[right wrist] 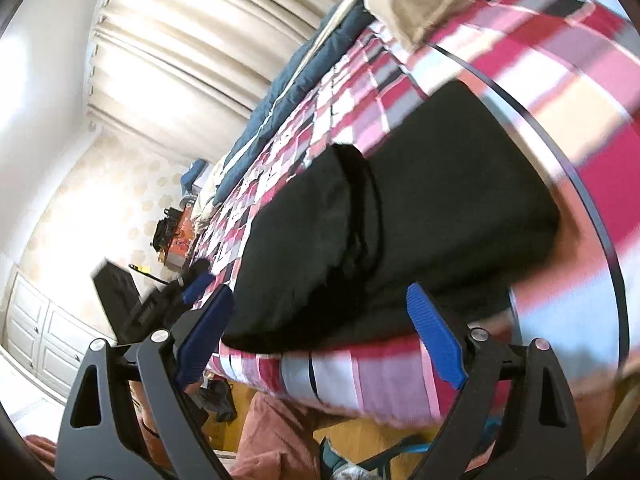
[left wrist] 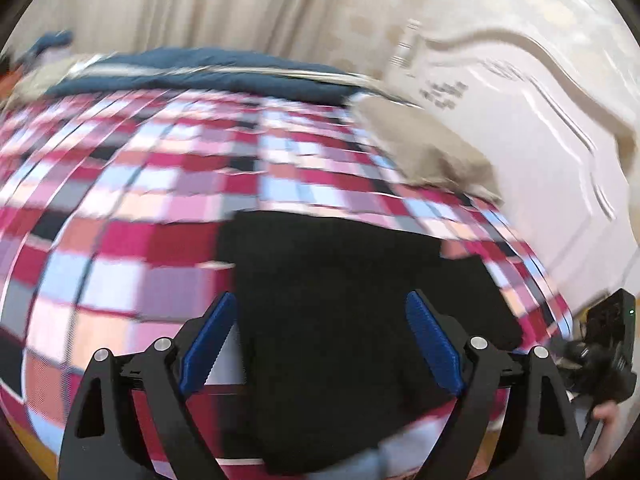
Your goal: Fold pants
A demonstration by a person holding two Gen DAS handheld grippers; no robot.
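Seen from the left wrist camera, the left gripper (left wrist: 320, 344) tilts downward over the black pants (left wrist: 340, 312), which lie folded in the lower centre of the frame on a red, pink and white checked bedcover (left wrist: 140, 200); its blue pads stand wide apart with nothing clamped between them. Seen from the right wrist camera, the right gripper (right wrist: 320, 340) hangs rolled sideways at the bed's edge, jaws spread wide and empty, the pants (right wrist: 380, 220) lying mid-frame just beyond its tips.
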